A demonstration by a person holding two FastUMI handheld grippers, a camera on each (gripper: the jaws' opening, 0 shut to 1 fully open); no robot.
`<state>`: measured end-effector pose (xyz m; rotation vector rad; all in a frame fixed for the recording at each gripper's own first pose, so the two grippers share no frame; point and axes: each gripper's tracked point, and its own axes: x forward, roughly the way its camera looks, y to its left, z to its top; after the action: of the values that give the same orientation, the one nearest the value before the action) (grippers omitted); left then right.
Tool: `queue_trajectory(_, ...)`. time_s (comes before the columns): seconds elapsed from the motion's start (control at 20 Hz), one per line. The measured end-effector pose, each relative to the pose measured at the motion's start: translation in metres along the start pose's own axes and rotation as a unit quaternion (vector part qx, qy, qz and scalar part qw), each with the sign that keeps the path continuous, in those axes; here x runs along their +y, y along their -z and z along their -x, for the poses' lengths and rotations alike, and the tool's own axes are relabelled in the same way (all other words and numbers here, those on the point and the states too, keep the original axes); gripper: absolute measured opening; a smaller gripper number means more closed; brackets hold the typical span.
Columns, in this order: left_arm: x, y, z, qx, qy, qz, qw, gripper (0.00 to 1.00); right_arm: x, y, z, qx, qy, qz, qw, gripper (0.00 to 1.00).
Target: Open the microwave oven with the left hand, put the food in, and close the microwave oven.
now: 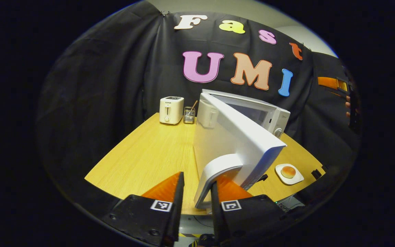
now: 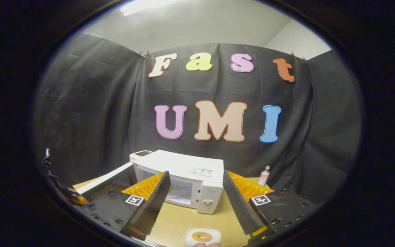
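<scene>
**Door swung wide, food not yet lifted**

Left gripper (image 1: 195, 192): fingers set on either side of the white door handle (image 1: 214, 175), close against it, though firm pressing of both on it cannot be told from the left gripper view. Beyond the handle, the microwave door (image 1: 238, 137) standing well out from the microwave (image 1: 269, 116), hinged at its far left edge, cavity exposed behind it. Farther back on the wooden table (image 1: 142, 157): a white toaster (image 1: 171, 109) and a small wire holder (image 1: 189, 115) just beside it, both well apart from the door's swing.

Right gripper (image 2: 195, 202): fingers spread wide, nothing between them, hovering above the table in front of the microwave. Just below and between the fingertips, at the near table edge, the white plate (image 2: 214, 235) carrying the food (image 2: 201, 236), a round golden bun; same plate seen in the left gripper view to the right of the door, on the table and well apart from the cavity. A small bottle (image 2: 264, 175) standing to the right of the microwave, near the wall.

Step in hand, by judgement: finishing the door opening. Best done by drawing the handle along the door's arc rather than straight back, stopping once the opening clears the plate's path. Then steadying or releasing the handle gently, so no rebound narrows the gap. For the pick-up to come: descending squarely over the plate rim, gripping level, keeping the bun from sliding.
</scene>
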<state>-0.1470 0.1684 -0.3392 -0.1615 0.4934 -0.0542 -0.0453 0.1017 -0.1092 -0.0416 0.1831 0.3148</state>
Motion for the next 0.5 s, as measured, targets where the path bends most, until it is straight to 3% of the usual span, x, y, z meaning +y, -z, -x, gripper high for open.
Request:
queue_trajectory(0.05,0.007,0.001,0.004,0.002,-0.008,0.004,1.000,0.56,-0.001,0.004,0.000,0.002,0.004,0.003,1.000,0.97)
queue_trajectory(0.15,0.013,0.001,0.015,-0.002,-0.012,0.020,1.000,0.77,-0.003,0.010,0.000,0.008,0.009,0.006,1.000,0.97)
queue_trajectory(0.3,0.024,0.001,0.041,0.001,-0.037,0.006,0.999,0.80,-0.004,0.024,0.001,0.020,0.014,0.014,1.000,0.97)
queue_trajectory(0.5,0.039,-0.022,0.091,-0.012,-0.065,0.010,0.998,0.76,-0.010,0.046,0.002,0.038,0.023,0.025,0.999,0.97)
